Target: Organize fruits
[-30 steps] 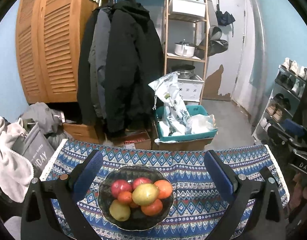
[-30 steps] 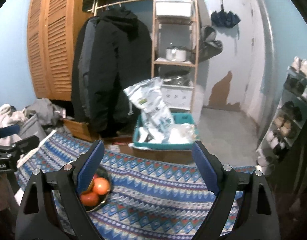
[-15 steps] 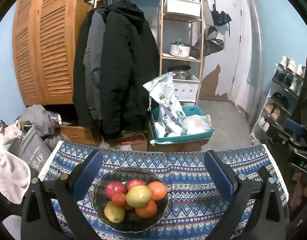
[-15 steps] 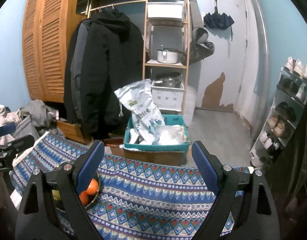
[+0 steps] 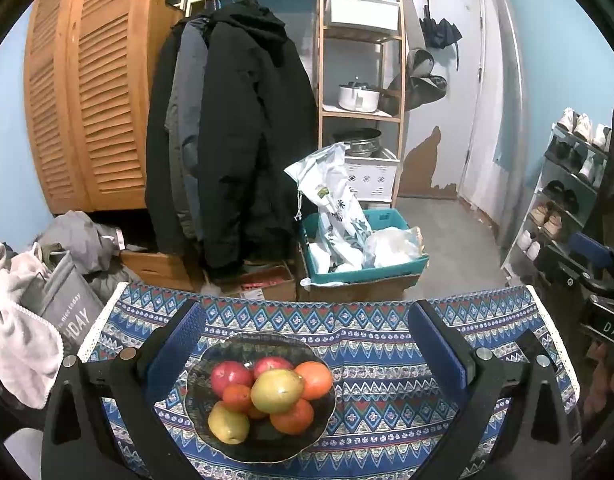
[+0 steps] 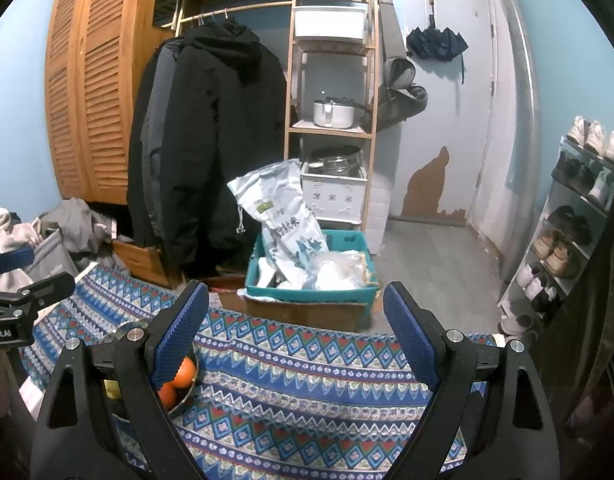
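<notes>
Fingers point(image 5: 179, 344) of the left gripper point(image 5: 307, 344) are wide apart and hold nothing. The bowl point(image 5: 211, 364) of fruit sits right between them, a bit below, on the tabletop point(image 5: 387, 380). The right gripper point(image 6: 295, 320) is loose and bare too, but the bowl point(image 6: 187, 394) lies off to its left. So the left one is nearer.

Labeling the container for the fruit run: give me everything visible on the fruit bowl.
The fruit bowl is dark, glassy-looking, round and shallow with a slightly wavy rim. It sits upright on the patterned blue tablecloth, between the open left tongs but untouched by them. It holds a pile of red, orange and yellow-green fruit. In the right wrist view only its edge shows, behind a finger.
</notes>
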Tool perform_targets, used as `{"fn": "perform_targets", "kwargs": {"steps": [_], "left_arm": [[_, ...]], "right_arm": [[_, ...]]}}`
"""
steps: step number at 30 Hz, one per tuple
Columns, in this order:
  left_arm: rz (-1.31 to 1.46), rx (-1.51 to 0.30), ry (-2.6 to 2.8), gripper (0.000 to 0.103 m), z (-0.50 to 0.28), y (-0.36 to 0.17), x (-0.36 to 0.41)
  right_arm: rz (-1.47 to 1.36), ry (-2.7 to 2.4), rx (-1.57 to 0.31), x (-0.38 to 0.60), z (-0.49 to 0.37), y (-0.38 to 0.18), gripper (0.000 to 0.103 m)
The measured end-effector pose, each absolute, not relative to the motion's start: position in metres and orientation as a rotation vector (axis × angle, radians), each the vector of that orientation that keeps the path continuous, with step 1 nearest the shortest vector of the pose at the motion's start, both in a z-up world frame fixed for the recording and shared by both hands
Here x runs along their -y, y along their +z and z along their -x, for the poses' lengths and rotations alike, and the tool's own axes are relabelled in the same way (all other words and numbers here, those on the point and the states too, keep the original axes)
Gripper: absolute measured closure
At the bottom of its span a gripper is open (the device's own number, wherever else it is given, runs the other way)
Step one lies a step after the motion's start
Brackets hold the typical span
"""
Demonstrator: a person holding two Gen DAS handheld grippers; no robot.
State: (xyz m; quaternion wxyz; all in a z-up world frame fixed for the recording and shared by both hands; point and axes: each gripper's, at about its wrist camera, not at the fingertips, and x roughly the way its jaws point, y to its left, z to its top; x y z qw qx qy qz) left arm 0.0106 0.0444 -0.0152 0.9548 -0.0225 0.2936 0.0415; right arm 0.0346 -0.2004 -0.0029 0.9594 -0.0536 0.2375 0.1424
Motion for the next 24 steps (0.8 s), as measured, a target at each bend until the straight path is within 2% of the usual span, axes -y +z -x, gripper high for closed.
{"fn": "perform_targets", "kwargs": {"steps": [24], "left_arm": [[0.058, -0.614, 0.113, 0.001, -0.0110, -0.0168, -0.0465]], "right_arm": [[0.124, 0.285, -0.477, 0.1992, -0.0325, -0.0034, 0.015]]}}
